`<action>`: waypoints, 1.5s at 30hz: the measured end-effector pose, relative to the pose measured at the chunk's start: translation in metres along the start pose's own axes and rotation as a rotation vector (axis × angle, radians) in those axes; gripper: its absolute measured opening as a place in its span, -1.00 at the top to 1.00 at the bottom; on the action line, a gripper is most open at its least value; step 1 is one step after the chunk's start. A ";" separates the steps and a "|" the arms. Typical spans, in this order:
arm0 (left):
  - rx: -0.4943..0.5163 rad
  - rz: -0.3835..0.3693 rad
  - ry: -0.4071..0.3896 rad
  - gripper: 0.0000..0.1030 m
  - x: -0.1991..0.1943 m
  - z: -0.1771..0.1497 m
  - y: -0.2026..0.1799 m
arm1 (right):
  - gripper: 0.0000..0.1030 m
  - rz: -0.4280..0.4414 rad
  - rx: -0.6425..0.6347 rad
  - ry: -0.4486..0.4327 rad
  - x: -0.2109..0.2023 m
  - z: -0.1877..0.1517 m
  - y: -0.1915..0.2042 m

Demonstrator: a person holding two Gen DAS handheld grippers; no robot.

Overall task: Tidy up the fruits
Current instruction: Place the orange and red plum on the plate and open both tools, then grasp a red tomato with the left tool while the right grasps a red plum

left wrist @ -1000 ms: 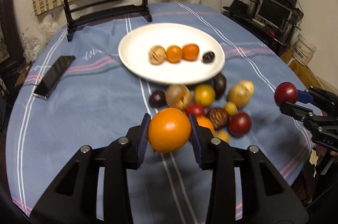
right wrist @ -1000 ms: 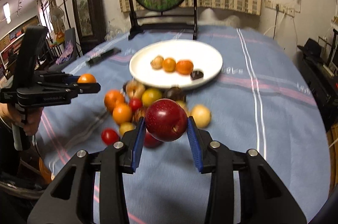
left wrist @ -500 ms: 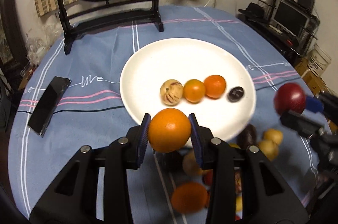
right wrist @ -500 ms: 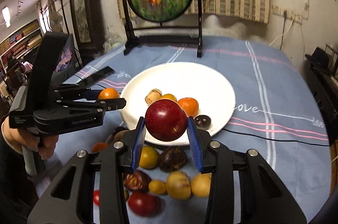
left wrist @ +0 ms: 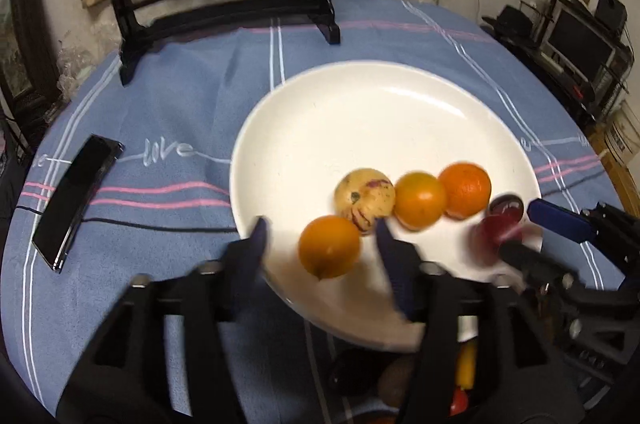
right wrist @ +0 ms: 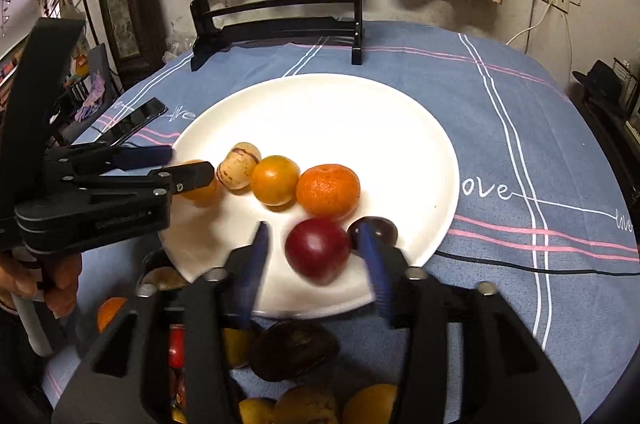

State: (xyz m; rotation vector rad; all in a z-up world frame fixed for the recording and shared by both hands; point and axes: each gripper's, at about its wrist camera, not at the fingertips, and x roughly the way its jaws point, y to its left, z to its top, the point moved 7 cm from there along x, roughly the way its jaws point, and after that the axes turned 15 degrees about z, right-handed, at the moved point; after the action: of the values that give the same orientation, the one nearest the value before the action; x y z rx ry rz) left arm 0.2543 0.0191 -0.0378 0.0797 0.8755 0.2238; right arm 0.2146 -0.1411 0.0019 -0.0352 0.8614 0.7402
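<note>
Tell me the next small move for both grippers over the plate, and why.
Probably draw both straight back off the white plate. The left gripper is open with gaps either side of the orange, and the right gripper is open around the red plum; both fruits appear to sit on the plate, so retreating clears the way to fetch more.

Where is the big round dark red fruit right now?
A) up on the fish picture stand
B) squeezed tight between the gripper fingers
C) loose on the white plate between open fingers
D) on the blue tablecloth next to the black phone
C: the big round dark red fruit sits on the round white plate, with gaps on both sides between it and the blue fingers of the right gripper.
</note>
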 end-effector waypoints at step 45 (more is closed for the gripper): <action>0.029 -0.038 0.029 -0.74 -0.110 -0.150 0.004 | -0.34 0.013 0.186 -0.074 -0.119 -0.140 0.011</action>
State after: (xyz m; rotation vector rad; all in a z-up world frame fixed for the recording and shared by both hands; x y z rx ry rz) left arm 0.0702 -0.0058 -0.0501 0.0868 0.9084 0.1768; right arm 0.0630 -0.2460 -0.0055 0.1625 0.8571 0.6665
